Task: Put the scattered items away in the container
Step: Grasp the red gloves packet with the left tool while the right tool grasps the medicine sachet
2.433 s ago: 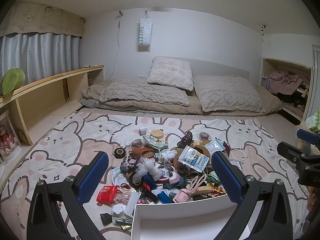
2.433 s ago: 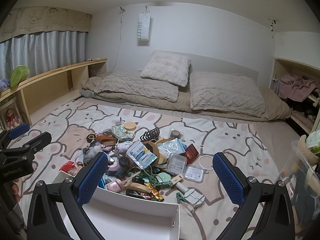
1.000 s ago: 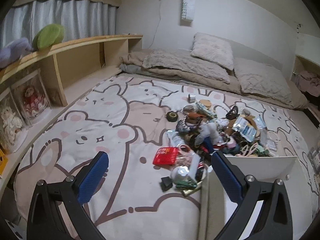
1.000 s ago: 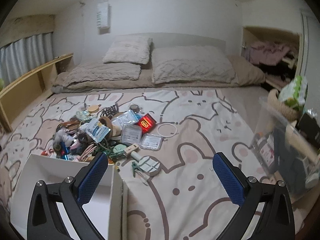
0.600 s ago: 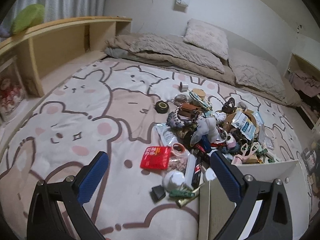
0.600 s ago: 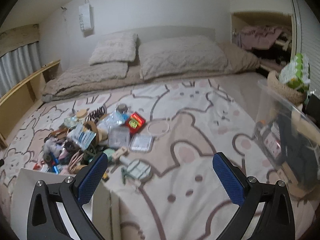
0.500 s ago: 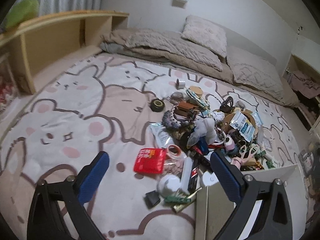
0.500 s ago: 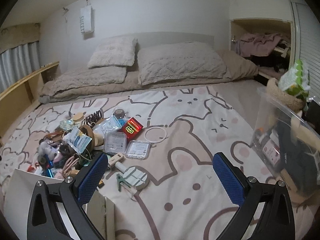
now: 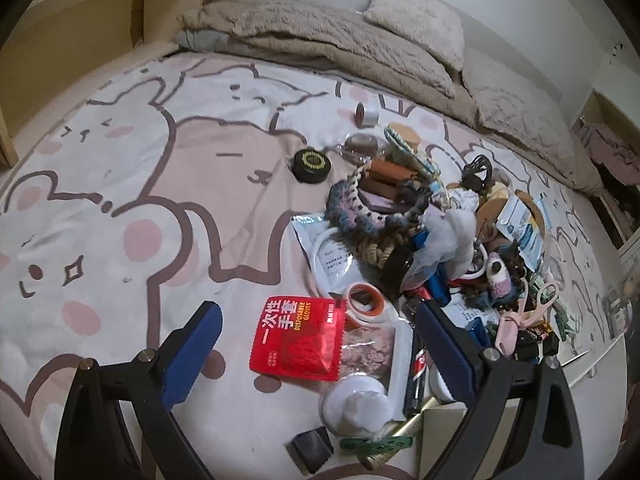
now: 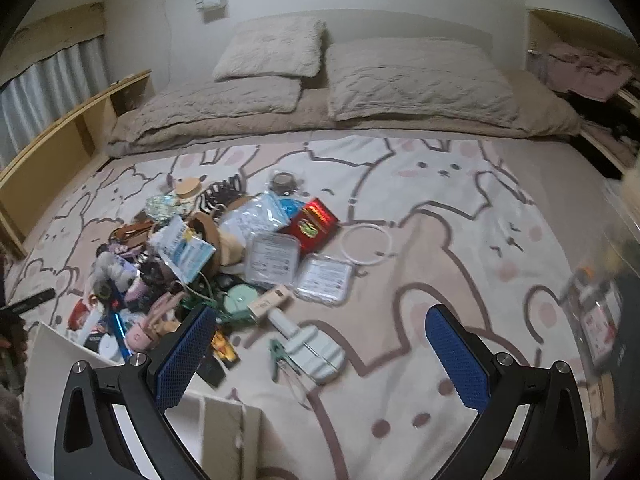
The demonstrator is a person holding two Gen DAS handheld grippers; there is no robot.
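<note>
On the bed (image 9: 168,168), a pile of clutter (image 9: 420,232) lies beside the white box (image 10: 80,364), both tools spread and empty, left tool (image 9: 316,344) over the red glove packet (image 9: 298,338), likely first pick; right tool (image 10: 320,344) waits.

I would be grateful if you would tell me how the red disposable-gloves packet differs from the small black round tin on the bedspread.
The red gloves packet is a flat, rectangular pouch with printed lettering; the black tin is round, with a gold ring on its lid. The packet touches the pile's near edge, between the open left gripper's fingers; the tin sits apart, farther off. Both lie on the bedspread.
</note>
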